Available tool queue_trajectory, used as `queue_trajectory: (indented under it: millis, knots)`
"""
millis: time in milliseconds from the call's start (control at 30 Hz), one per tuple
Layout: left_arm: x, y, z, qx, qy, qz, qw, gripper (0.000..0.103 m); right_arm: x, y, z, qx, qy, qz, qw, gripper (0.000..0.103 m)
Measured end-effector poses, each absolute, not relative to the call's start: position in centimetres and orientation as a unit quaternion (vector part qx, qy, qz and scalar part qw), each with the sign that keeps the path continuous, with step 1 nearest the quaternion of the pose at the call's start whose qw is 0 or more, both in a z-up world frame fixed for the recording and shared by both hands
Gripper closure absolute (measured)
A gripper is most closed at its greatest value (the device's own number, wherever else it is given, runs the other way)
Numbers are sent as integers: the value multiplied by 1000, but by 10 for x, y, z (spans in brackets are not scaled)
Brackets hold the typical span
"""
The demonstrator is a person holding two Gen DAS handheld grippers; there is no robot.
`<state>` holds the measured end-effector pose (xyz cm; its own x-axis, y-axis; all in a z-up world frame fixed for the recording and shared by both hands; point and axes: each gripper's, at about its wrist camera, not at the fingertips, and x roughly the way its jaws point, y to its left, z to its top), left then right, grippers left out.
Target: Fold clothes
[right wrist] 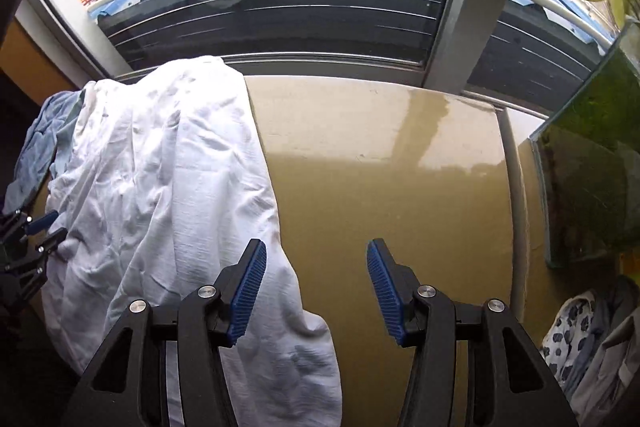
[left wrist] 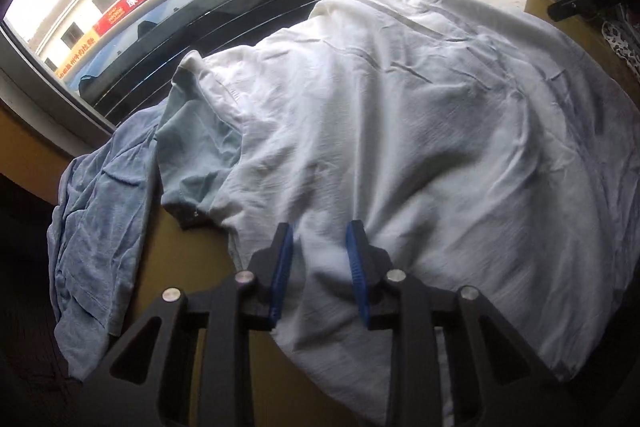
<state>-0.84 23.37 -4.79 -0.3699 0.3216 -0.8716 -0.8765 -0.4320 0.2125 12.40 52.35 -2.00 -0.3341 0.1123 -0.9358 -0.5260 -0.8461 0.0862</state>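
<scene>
Two claws hovering, nothing gripped yet. Crumpled white cotton shirt [left wrist: 400, 131] sprawls over tan table's [right wrist: 380, 195] left half, against window-side edge. My left gripper [left wrist: 320, 259] narrow over near hem, probably lining up pinch; right gripper [right wrist: 316, 283] gapes wide above shirt's right edge.
</scene>
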Motion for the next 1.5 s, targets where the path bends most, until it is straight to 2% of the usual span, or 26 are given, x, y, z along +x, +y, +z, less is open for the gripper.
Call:
queue_trajectory:
  millis: [167, 333, 367, 400, 433, 567, 700, 800, 900, 1000, 1133, 1200, 1233, 1267, 1300, 1333, 1467, 1500]
  knots:
    - [-12, 228, -50, -422, 330, 764, 359, 72, 73, 531, -38, -552, 206, 804, 78, 49]
    - [-19, 225, -51, -445, 289, 784, 323, 63, 52, 514, -50, -562, 186, 806, 20, 49]
    - [-21, 224, -51, -451, 278, 786, 319, 63, 50, 512, -51, -560, 192, 806, 8, 57]
    - [-23, 223, -52, -458, 267, 788, 314, 62, 48, 511, -51, -561, 193, 805, 10, 72]
    - [-25, 222, -52, -464, 256, 790, 309, 60, 46, 509, -53, -568, 194, 800, 12, 98]
    - [-23, 224, -52, -463, 254, 798, 290, 58, 46, 481, -19, -541, 149, 827, 8, 98]
    - [-19, 224, -53, -452, 255, 806, 283, 58, 50, 401, 29, -512, 83, 853, -67, 98]
    - [-26, 216, -54, -466, 219, 808, 286, 58, 50, 331, 22, -526, 50, 839, -129, 98]
    - [-31, 208, -55, -476, 192, 806, 297, 57, 55, 277, -15, -565, 22, 806, -176, 98]
    - [-31, 206, -56, -471, 194, 805, 304, 55, 63, 274, -31, -582, 49, 793, -175, 98]
    - [-31, 205, -55, -470, 193, 804, 308, 54, 76, 321, 4, -542, 94, 823, -145, 98]
    - [-32, 205, -55, -472, 191, 803, 310, 53, 83, 354, 21, -521, 98, 841, -109, 90]
    - [-31, 205, -55, -470, 192, 804, 310, 53, 85, 371, 24, -514, 96, 848, -84, 68]
    - [-30, 205, -55, -467, 194, 804, 312, 53, 88, 387, 23, -508, 91, 855, -55, 38]
    - [-30, 205, -55, -466, 197, 803, 314, 53, 91, 402, 20, -502, 86, 860, -27, 28]
    - [-31, 205, -55, -468, 195, 803, 315, 53, 93, 416, 14, -498, 86, 863, -10, 24]
    - [-33, 205, -56, -470, 194, 802, 314, 52, 99, 464, 0, -494, 155, 856, 0, 24]
    - [-32, 206, -56, -469, 193, 803, 312, 51, 102, 470, 2, -484, 137, 864, 20, 24]
